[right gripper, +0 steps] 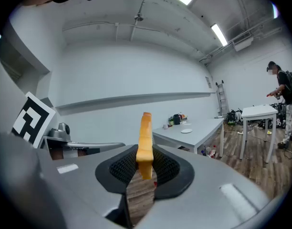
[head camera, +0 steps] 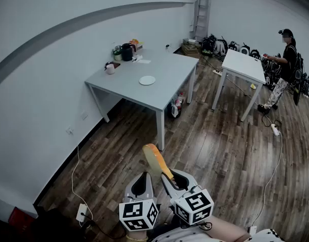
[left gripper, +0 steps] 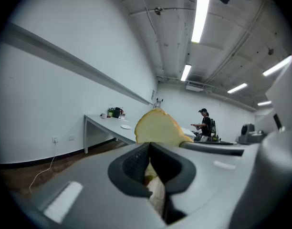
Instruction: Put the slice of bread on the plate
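The slice of bread stands upright and edge-on between the pads of my right gripper, which is shut on its lower part. In the right gripper view the bread rises above the jaws of the right gripper. My left gripper hangs just left of it, with jaws closed and nothing between them. In the left gripper view the bread shows past the left gripper. The white plate lies on the grey table, far ahead of both grippers.
A dark kettle, a mug and small items crowd the table's far corner. A second white table stands to the right, with a person beside it. Cables and a power strip lie on the wood floor.
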Available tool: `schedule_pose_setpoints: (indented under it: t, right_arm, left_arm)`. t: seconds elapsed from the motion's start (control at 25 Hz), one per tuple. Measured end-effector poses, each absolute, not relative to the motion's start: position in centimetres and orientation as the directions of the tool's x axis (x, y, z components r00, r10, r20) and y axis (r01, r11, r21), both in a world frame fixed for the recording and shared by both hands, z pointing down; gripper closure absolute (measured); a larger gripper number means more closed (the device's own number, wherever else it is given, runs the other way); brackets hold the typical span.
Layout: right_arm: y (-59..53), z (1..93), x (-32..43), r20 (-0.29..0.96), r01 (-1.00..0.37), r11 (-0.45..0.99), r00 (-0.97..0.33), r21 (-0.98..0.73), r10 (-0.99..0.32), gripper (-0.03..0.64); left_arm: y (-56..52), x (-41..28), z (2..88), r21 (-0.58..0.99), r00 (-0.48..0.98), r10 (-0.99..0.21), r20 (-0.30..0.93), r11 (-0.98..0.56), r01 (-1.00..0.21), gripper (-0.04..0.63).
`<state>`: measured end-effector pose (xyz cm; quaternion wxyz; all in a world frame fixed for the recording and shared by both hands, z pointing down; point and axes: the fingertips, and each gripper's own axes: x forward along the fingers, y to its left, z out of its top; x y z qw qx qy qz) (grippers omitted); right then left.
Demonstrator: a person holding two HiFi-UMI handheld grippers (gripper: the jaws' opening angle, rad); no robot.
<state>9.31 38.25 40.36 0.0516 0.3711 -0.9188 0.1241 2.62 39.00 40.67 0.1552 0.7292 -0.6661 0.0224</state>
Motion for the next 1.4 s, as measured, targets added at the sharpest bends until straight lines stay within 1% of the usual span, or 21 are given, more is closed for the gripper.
schedule_pose_setpoints:
  t: [0.2,0.36,0.64,0.88,1.08,1.4]
  right_arm:
    - [35.8,41.4,7.7,0.191,-0.677,0.702,-0.736,-0.223,-0.649,0.531]
    - [31.2,41.7,6.9,0.181,-0.683,0.697,-0.730,-0.216,-0.659,0.531]
    - [17.4,39.9,5.2,0.140,-0.686,0.703,-0.727,-0.190,-0.672,0.531]
    - [6.5,38.6,4.0,0.133,-0.676,0.716,-0.736,-0.173,-0.663,0.531]
    - [-0.1,38.9,2.7,0.145,-0.656,0.734,-0.754,-0.174,-0.640,0.531]
    - [-6.9,41.7,1.9,0.199,-0.656,0.724,-0.755,-0.216,-0.625,0.531]
  left_arm:
    - [36.7,1.2,41.8,0.201,0.105,-0.962,0.253,-0.054,-0.978,0.588]
    - [32.4,0.1,42.6,0.198,0.097,-0.961,0.257,-0.046,-0.979,0.588]
    - [19.8,-2.1,41.6,0.155,0.074,-0.967,0.245,-0.037,-0.987,0.588]
    - [8.8,-3.3,40.4,0.147,0.048,-0.971,0.234,-0.013,-0.989,0.588]
    - [1.7,-4.4,40.3,0.172,0.039,-0.975,0.221,0.000,-0.985,0.588]
    - [-5.0,-6.0,42.5,0.214,0.043,-0.963,0.267,0.015,-0.977,0.588]
